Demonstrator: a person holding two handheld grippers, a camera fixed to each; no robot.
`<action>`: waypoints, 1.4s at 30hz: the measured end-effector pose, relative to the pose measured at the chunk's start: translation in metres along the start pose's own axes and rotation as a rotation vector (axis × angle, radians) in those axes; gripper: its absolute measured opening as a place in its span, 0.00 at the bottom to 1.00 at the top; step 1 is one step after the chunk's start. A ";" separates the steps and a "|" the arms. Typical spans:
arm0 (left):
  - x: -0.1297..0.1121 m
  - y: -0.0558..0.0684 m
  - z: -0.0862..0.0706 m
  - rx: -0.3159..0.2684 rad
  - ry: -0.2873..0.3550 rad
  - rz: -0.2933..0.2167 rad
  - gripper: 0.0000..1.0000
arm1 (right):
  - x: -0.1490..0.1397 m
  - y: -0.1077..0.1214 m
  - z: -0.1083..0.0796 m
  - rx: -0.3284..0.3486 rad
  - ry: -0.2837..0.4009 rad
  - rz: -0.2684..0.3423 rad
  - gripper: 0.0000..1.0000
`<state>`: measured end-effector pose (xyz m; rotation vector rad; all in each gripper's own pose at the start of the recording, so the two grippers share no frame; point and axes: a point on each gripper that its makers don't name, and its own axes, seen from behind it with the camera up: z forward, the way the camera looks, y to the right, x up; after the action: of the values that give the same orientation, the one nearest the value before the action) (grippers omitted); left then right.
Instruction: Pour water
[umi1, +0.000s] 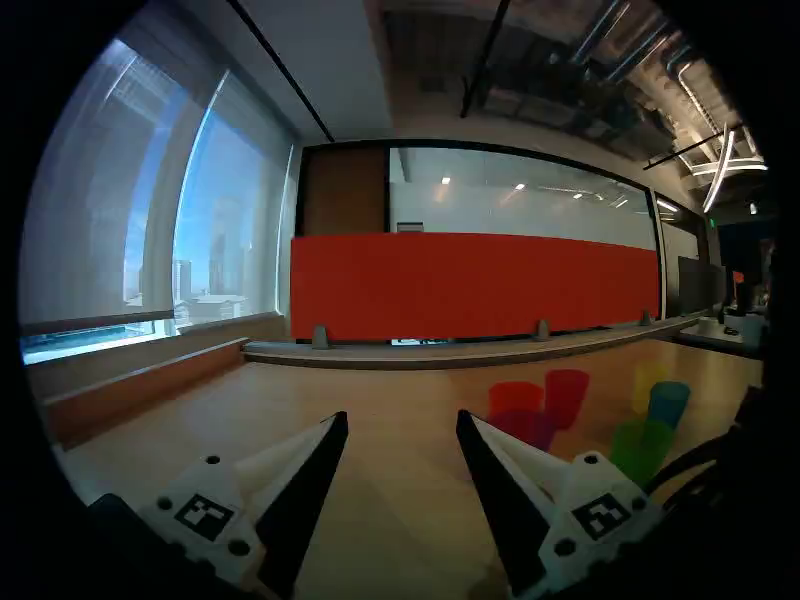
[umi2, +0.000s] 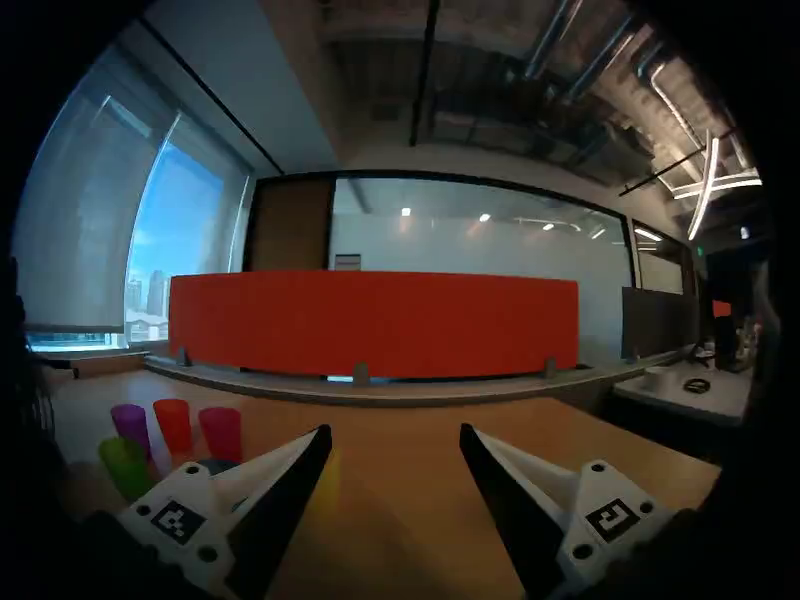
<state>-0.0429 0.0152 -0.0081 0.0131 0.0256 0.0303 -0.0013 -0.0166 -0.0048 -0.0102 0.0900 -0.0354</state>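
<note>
Left gripper (umi1: 400, 418): the two white fingers with black inner faces stand wide apart with nothing between them, low over the table.
Right gripper (umi2: 395, 432): the fingers are likewise spread and grip nothing, over bare wood.
Table (umi1: 400, 485): pale wood that runs from under both grippers to a grey rail at its far edge.
Cups, left gripper view: translucent plastic cups stand upright in a cluster ahead and to the right of the fingers. The green cup (umi1: 640, 448) is nearest and the purple cup (umi1: 537, 428) is just past the right-hand fingertip. Behind them are the orange cup (umi1: 515, 397), red cup (umi1: 567, 390), blue cup (umi1: 668, 402) and yellow cup (umi1: 647, 383).
Cups, right gripper view: the cluster sits left of the fingers. The green cup is nearest, with purple, orange and red in a row behind, and a darker cup is partly hidden by the left-hand finger.
Water: I cannot tell whether any cup holds some.
Partition (umi1: 470, 285): an orange-red panel standing on small grey feet along the table's far edge.
Glass wall (umi1: 520, 200): behind the partition, reflecting ceiling lights.
Windows (umi1: 215, 240): at left, showing city towers and blue sky.
</note>
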 end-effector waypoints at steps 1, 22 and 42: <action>0.000 0.000 0.000 0.000 0.000 0.000 0.80 | -0.001 0.000 0.000 0.000 -0.001 -0.001 0.99; 0.000 0.000 0.000 0.000 0.000 0.000 0.80 | -0.029 0.005 0.008 -0.017 -0.048 0.002 0.99; 0.000 0.000 0.000 0.000 0.000 0.000 0.80 | -0.029 0.010 0.008 -0.018 -0.054 0.020 0.99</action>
<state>-0.0429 0.0151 -0.0081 0.0128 0.0256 0.0302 -0.0296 -0.0056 0.0053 -0.0286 0.0361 -0.0142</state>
